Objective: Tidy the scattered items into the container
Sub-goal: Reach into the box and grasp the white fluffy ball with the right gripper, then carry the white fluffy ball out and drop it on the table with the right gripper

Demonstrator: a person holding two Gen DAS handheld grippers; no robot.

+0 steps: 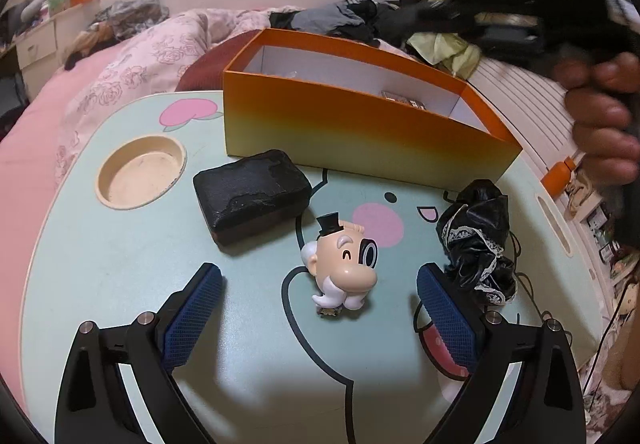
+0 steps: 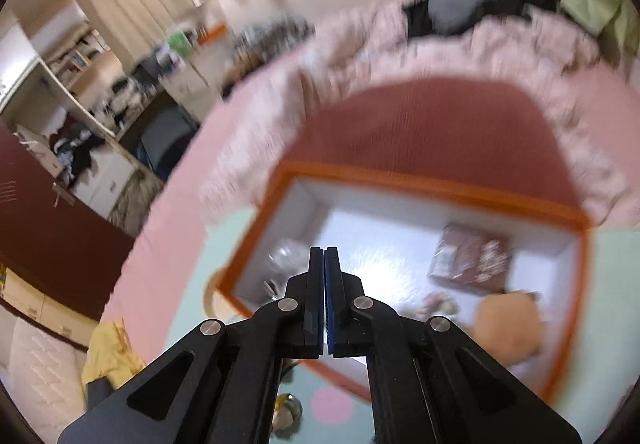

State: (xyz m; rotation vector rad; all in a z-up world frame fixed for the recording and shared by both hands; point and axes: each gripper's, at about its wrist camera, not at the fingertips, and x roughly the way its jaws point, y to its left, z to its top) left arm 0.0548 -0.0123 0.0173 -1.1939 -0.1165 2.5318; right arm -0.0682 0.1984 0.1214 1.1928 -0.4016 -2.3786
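Observation:
An orange box (image 1: 360, 124) with a white inside stands at the back of the mint lap table (image 1: 120, 264). A cartoon head figurine (image 1: 344, 268) with a top hat lies between the fingers of my open left gripper (image 1: 320, 284), not touched. A black case (image 1: 250, 196) lies left of it, a black lace-trimmed bundle (image 1: 476, 240) to the right. My right gripper (image 2: 324, 256) is shut and empty above the box (image 2: 440, 180). Inside the box lie a brown packet (image 2: 468, 260), a tan round item (image 2: 508, 328) and a clear item (image 2: 284, 260); the view is blurred.
A round cup recess (image 1: 142, 176) is set in the table's left side. A pink floral quilt (image 1: 140, 64) and piled clothes (image 1: 360, 16) lie behind the box. A hand (image 1: 600, 116) holding the right gripper is at upper right.

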